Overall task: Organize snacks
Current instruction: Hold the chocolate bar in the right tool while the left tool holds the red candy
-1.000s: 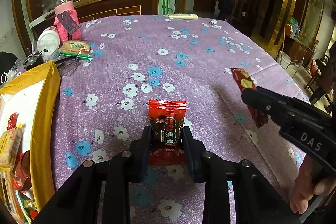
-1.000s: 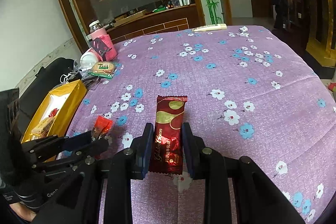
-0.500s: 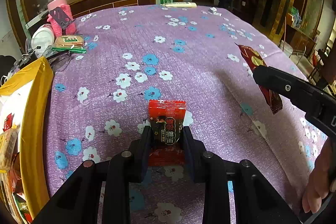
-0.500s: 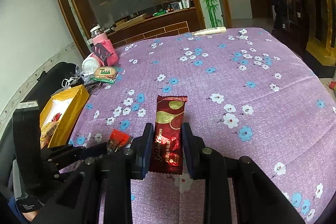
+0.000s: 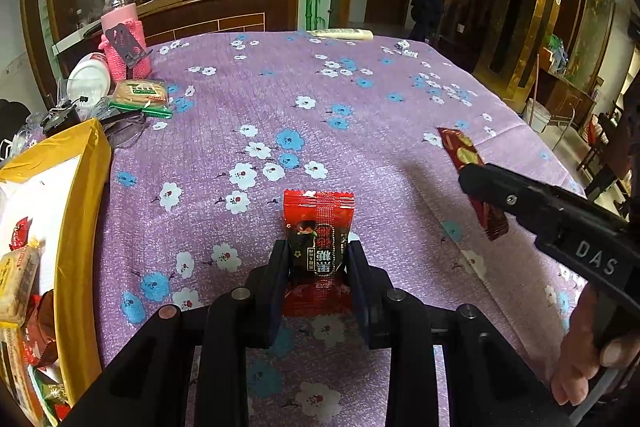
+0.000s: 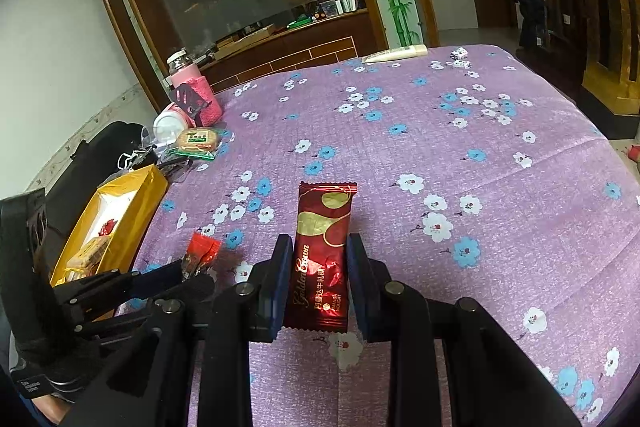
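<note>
My left gripper [image 5: 318, 257] is shut on a small red and black snack packet [image 5: 318, 227], held above the purple flowered tablecloth [image 5: 320, 115]. My right gripper [image 6: 320, 259] is shut on a long dark red nougat bar [image 6: 322, 251], which stands upright between the pads. In the left wrist view the right gripper [image 5: 470, 183] comes in from the right with its bar [image 5: 464, 155] sticking out. In the right wrist view the left gripper [image 6: 192, 275] shows at lower left with its red packet [image 6: 202, 251]. A yellow box [image 5: 78, 227] holding several snacks lies at the left edge.
At the far left of the table stand a pink-sleeved jar [image 5: 122, 31], a white container [image 5: 90, 79] and a wrapped cracker pack [image 5: 140, 95]. A white tube [image 5: 344, 34] and small wrapped items [image 5: 404, 47] lie at the far edge. A person's hand [image 5: 588, 355] holds the right gripper.
The left wrist view has shifted slightly over the table and back; the right gripper with its bar has risen a little in that view. Both grips are unchanged.
</note>
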{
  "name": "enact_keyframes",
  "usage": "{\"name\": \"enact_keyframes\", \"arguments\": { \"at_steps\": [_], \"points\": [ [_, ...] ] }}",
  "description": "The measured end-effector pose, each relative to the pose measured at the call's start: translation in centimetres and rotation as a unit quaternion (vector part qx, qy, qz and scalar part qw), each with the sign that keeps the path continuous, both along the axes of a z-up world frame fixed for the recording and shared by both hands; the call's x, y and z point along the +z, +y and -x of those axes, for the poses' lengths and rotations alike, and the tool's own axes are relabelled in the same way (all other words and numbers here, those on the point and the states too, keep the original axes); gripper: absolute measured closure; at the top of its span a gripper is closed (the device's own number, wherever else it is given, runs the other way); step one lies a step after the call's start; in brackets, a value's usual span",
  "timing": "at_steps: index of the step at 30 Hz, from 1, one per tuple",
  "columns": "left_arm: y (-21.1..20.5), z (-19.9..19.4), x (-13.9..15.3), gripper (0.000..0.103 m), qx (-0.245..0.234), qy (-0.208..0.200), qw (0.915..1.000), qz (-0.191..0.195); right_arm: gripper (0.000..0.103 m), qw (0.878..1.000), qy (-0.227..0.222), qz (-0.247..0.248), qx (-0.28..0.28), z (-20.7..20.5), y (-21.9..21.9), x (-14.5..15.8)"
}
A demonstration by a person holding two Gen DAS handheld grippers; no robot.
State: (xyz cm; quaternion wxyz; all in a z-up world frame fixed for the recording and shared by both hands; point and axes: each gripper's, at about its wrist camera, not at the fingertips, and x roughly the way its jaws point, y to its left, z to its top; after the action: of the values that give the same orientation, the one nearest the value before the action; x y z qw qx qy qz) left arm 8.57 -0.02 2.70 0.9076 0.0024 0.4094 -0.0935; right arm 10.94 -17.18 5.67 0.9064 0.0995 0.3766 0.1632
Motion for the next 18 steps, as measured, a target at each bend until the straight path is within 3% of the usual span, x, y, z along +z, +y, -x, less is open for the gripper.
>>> {"name": "enact_keyframes", "arguments": {
  "at_steps": [7,18],
  "points": [
    [0.4,0.7,1.1,0.073,0.009,-0.024,0.9997,0.001,0.077,1.000,-0.008,0.004,0.013,0.5,0.7,0.1],
    [0.9,0.4,0.9,0.073,0.021,-0.021,0.9996,0.003,0.077,1.000,-0.011,0.000,0.016,0.6,0.6,0.3]
  ]
}}
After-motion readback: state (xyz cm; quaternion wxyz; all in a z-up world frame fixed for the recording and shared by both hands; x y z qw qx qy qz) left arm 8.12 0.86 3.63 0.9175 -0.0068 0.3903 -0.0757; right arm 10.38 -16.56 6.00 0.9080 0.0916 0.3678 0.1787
